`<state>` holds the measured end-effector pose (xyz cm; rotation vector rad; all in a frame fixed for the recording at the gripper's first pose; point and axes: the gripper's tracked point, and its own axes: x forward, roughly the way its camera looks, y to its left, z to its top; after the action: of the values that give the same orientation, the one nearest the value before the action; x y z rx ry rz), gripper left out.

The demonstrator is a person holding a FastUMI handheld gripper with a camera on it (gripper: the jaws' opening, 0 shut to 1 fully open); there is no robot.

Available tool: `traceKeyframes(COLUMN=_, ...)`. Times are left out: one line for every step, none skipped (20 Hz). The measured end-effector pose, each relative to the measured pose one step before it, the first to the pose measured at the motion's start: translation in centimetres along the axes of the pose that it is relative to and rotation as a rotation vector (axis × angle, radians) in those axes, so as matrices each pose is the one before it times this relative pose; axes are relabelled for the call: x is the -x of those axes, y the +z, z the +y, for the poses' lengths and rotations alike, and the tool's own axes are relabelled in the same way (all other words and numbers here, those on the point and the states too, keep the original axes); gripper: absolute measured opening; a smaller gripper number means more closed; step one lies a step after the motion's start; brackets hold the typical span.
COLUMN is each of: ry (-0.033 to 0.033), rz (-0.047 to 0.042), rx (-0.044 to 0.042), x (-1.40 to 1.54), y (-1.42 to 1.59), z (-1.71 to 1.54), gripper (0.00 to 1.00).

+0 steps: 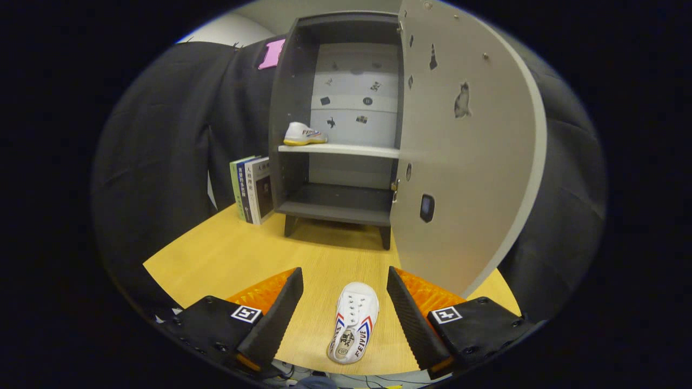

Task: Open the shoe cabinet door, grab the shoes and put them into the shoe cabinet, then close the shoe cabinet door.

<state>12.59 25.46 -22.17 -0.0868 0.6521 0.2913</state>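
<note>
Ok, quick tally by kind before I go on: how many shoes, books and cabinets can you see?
Shoes: 2, one on the cabinet shelf, one on the table between the open tool's fingers
Books: 3, upright beside the cabinet
Cabinets: 1, door open
Total: 6

Cabinet door (pixel 465 151) swung wide, opening clear; shoe (pixel 304 134) takes upper shelf (pixel 346 151) left; books (pixel 253 189) flank cabinet (pixel 292 108).

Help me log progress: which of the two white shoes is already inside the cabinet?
The shoe on the cabinet's shelf, at its left end, is already in. The other shoe lies on the wooden table between the open gripper's fingers, untouched.
</note>
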Motion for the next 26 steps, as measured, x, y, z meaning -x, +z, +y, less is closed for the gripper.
traceKeyframes(ry=0.00379, rz=0.02846, rx=-0.00102, x=-0.964, y=-1.092, z=0.052, gripper=0.98)
traceKeyframes(ry=0.00476, rz=0.03065, rx=-0.00188, x=-1.039, y=-1.115, z=0.145, gripper=0.98)
traceKeyframes(ry=0.00658, rz=0.03114, rx=-0.00222, x=-0.88, y=-1.088, z=0.117, gripper=0.98)
traceKeyframes(ry=0.00713, rz=0.02896, rx=0.00179, x=-0.99, y=-0.933, z=0.08, gripper=0.98)
traceKeyframes(ry=0.00322, rz=0.02609, rx=0.00535, x=-0.906, y=-0.866, z=-0.007, gripper=0.98)
traceKeyframes(ry=-0.00073, rz=0.02712, rx=0.00615, x=-0.987, y=-0.796, z=-0.073, gripper=0.98)
traceKeyframes(ry=0.00282, rz=0.02682, rx=0.0018, x=-0.737, y=-0.725, z=-0.048, gripper=0.98)
traceKeyframes(ry=0.00656, rz=0.02409, rx=-0.00243, x=-0.748, y=-0.652, z=0.158, gripper=0.98)
traceKeyframes(ry=0.00652, rz=0.02143, rx=-0.0022, x=-0.705, y=-0.488, z=0.087, gripper=0.98)
traceKeyframes(ry=0.01016, rz=0.02047, rx=-0.00075, x=-0.364, y=-0.474, z=0.132, gripper=0.98)
traceKeyframes(ry=0.00436, rz=0.01763, rx=-0.00112, x=-0.676, y=-0.504, z=0.022, gripper=0.98)
traceKeyframes(ry=0.00137, rz=0.01773, rx=0.001, x=-0.69, y=-0.433, z=0.006, gripper=0.98)
traceKeyframes(ry=0.00171, rz=0.02185, rx=0.00102, x=-0.524, y=-0.505, z=-0.033, gripper=0.98)
traceKeyframes(ry=0.00317, rz=0.02308, rx=-0.00341, x=-0.58, y=-0.53, z=0.064, gripper=0.98)
traceKeyframes(ry=0.00587, rz=0.02514, rx=-0.00755, x=-0.3, y=-0.564, z=0.106, gripper=0.98)
traceKeyframes(ry=0.00404, rz=0.02218, rx=-0.00601, x=-0.353, y=-0.537, z=0.107, gripper=0.96)
traceKeyframes(ry=0.00418, rz=0.02065, rx=-0.00461, x=-0.377, y=-0.492, z=0.075, gripper=0.94)
traceKeyframes(ry=0.00093, rz=0.02369, rx=-0.00128, x=-0.485, y=-0.544, z=0.095, gripper=0.92)
traceKeyframes(ry=-0.00277, rz=0.02618, rx=-0.00098, x=-0.437, y=-0.661, z=-0.097, gripper=0.92)
traceKeyframes(ry=-0.00731, rz=0.01441, rx=0.00315, x=-0.413, y=-0.247, z=0.076, gripper=0.92)
traceKeyframes(ry=-0.01351, rz=0.00611, rx=0.00952, x=-0.191, y=0.086, z=-0.155, gripper=0.9)
traceKeyframes(ry=-0.02156, rz=-0.00173, rx=0.01536, x=-0.102, y=0.044, z=-0.519, gripper=0.87)
traceKeyframes(ry=-0.01319, rz=0.01092, rx=0.0135, x=-0.274, y=-0.321, z=-0.221, gripper=0.84)
traceKeyframes(ry=-0.02755, rz=0.0032, rx=0.01515, x=-0.188, y=-0.016, z=-0.291, gripper=0.68)
traceKeyframes(ry=-0.01052, rz=-0.00487, rx=0.01619, x=0.041, y=0.183, z=-0.118, gripper=0.61)
traceKeyframes(ry=-0.0131, rz=0.00576, rx=0.02838, x=-0.251, y=-0.341, z=0.031, gripper=0.54)
